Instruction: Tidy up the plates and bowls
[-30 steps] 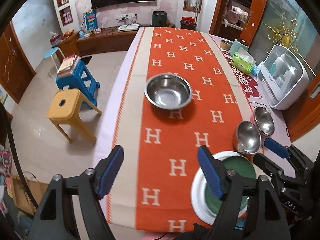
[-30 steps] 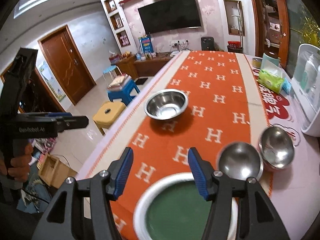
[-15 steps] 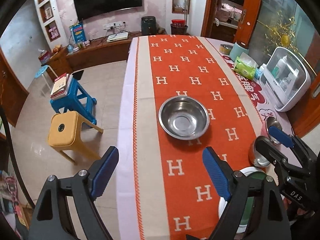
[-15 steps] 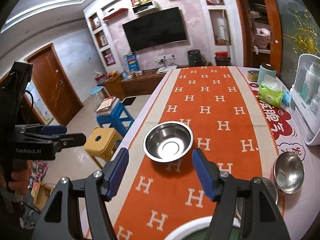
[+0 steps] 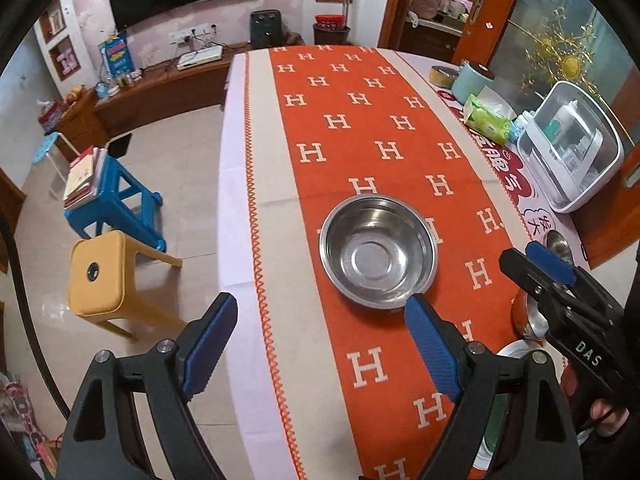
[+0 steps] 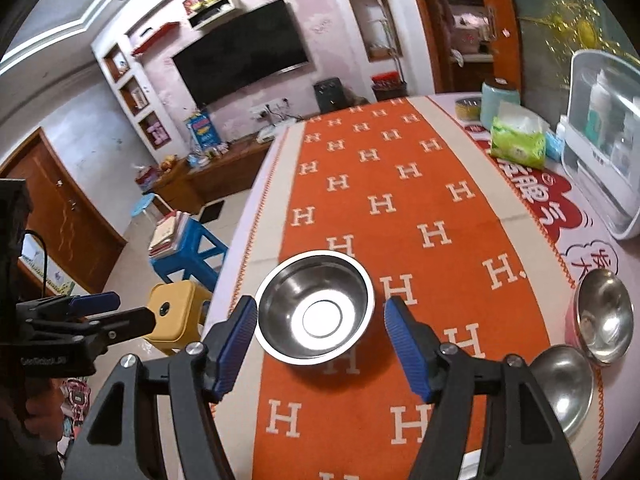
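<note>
Large steel bowl (image 6: 315, 306) sits upright on the orange H-print runner (image 6: 400, 208), mid-table. Right gripper (image 6: 320, 356) hangs just short of it w/ jaws apart, bowl framed in the gap, pads not touching. Left gripper (image 5: 318, 344) is over the table edge (image 5: 236, 240), jaws wide apart & empty, right pad near bowl's rim. Two small steel bowls (image 6: 604, 316) sit at the runner's right edge.

shiny steel bowl (image 5: 378, 250); woven orange cloth runner (image 5: 360, 128).
</note>
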Motion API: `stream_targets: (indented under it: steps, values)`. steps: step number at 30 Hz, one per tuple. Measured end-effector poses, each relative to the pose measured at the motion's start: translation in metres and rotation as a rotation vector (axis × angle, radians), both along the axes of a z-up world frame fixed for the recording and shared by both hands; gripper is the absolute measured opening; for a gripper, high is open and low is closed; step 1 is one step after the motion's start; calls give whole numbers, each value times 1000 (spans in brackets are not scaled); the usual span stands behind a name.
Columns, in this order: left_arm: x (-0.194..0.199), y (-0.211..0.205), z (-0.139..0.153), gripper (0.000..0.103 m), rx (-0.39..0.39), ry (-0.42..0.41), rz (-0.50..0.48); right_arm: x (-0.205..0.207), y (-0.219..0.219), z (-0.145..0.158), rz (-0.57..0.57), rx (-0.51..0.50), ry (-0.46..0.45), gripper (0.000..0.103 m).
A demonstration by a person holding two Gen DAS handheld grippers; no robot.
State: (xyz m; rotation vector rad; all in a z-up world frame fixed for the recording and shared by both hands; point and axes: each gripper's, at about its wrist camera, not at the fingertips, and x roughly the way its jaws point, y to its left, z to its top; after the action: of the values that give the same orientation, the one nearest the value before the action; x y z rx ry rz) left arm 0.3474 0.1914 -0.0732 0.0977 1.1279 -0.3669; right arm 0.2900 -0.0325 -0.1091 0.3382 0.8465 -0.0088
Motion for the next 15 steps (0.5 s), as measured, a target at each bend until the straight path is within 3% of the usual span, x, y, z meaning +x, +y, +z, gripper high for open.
stream_targets:
  steps: [8, 15]
  values:
    - [35, -15, -51, 85, -35, 91, -32, 27, -9, -37, -40, 26, 94, 66]
    - [51, -28, -92, 85, -19, 110, -32, 39, -7, -75, -39, 32, 134, 66]
